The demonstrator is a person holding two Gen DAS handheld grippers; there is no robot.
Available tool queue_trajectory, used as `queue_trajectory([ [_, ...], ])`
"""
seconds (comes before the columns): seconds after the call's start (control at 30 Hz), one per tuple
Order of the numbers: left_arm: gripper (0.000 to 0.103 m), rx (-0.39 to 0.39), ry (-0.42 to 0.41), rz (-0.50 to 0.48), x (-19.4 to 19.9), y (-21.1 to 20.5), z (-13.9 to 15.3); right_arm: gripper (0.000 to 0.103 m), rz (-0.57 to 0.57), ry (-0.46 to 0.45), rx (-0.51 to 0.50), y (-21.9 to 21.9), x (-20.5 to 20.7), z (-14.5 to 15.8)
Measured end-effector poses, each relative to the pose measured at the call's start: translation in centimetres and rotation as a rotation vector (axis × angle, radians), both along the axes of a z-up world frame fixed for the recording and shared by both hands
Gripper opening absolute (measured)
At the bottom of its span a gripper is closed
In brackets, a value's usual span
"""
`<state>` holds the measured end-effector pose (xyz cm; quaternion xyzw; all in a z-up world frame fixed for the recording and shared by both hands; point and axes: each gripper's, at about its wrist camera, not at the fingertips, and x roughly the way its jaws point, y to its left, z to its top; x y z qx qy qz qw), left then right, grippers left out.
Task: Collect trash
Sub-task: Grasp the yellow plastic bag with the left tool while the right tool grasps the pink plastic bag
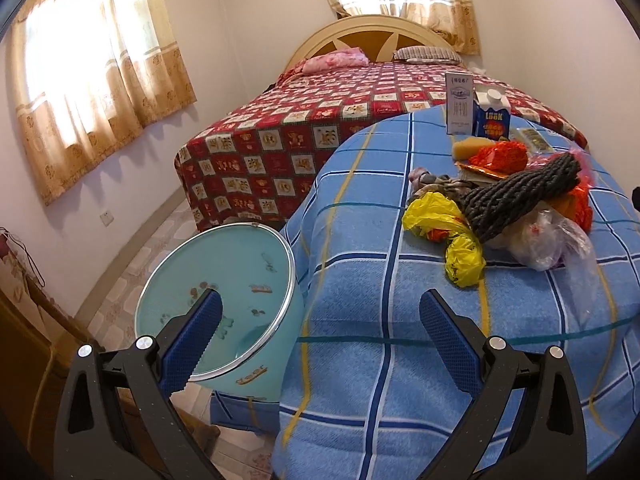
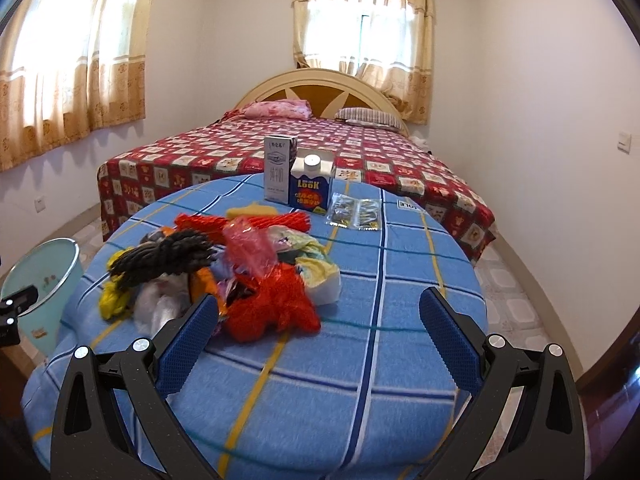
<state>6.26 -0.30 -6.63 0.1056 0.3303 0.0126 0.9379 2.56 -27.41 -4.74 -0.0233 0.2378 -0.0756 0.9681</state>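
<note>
With both the left hand-held gripper [image 1: 320, 322] and right hand-held gripper [image 2: 319, 326] wide open and empty, we risk snagging the counter [image 2: 360, 380] cloth while grabbing the tangled trash pile [image 2: 224, 276] at its eleven o'clock, scattering pieces short of the bin [image 1: 224, 288].

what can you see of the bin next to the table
The bin is a light blue-green plastic bucket with a thin shiny metal-looking rim and small cartoon prints on its wall. It stands upright on the tiled floor, close against the table's blue checked cloth; whether they touch is unclear. It is open-topped, and no trash shows in the part of the inside that is visible. The left gripper hangs open above and before it, not touching. In the right wrist view it sits far left.
</note>
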Motion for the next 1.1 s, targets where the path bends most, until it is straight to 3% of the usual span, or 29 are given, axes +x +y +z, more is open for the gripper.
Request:
queue_trajectory([
  [0.3,0.097,0.013,0.004,0.022,2.1,-1.0,-0.9,0.097,0.025,0.029,0.023,0.2,4.4,-1.4],
  [0.33,0.097,0.009,0.015,0.022,2.3,-1.1,-1.1,0.092,0.034,0.039,0.031,0.2,4.7,-1.7],
  [0.37,0.097,0.008,0.022,0.019,2.4,-1.3,-1.3,0.075,0.051,0.055,0.042,0.2,5.0,-2.0],
  [0.43,0.097,0.012,0.03,0.012,2.6,-1.6,-1.6,0.051,0.097,0.098,0.062,0.4,5.8,-2.8],
  [0.5,0.097,0.012,0.031,0.002,2.5,-1.9,-1.7,0.046,0.133,0.112,0.092,0.3,6.0,-3.1],
  [0.6,0.097,0.017,0.027,-0.008,2.5,-2.3,-1.5,0.049,0.145,0.106,0.07,0.5,5.7,-3.1],
  [0.67,0.097,0.019,0.023,-0.006,2.5,-2.3,-1.3,0.082,0.143,0.085,0.078,0.6,5.3,-2.8],
  [0.7,0.097,0.021,0.022,-0.004,2.5,-2.2,-1.3,0.085,0.131,0.065,0.074,0.5,5.2,-2.5],
  [0.9,0.097,0.017,0.015,0.02,3.4,-1.6,-1.2,0.084,0.137,0.016,0.041,0.4,6.3,-1.0],
  [0.93,0.097,0.017,0.01,0.022,3.4,-1.6,-1.1,0.082,0.143,0.019,0.042,0.4,6.9,-0.9],
  [1.0,0.097,0.011,0.003,0.02,3.6,-1.7,-1.0,0.056,0.173,0.047,0.05,0.5,7.8,-1.2],
  [1.03,0.097,0.006,0.001,0.017,3.6,-1.7,-0.8,0.035,0.209,0.082,0.063,0.6,8.5,-1.6],
  [1.07,0.097,-0.001,-0.003,0.01,3.5,-1.8,-0.6,0.022,0.235,0.101,0.076,0.7,8.8,-1.9],
  [1.1,0.097,-0.005,-0.007,0.005,3.5,-1.9,-0.4,0.018,0.244,0.104,0.078,0.8,8.8,-2.0],
])
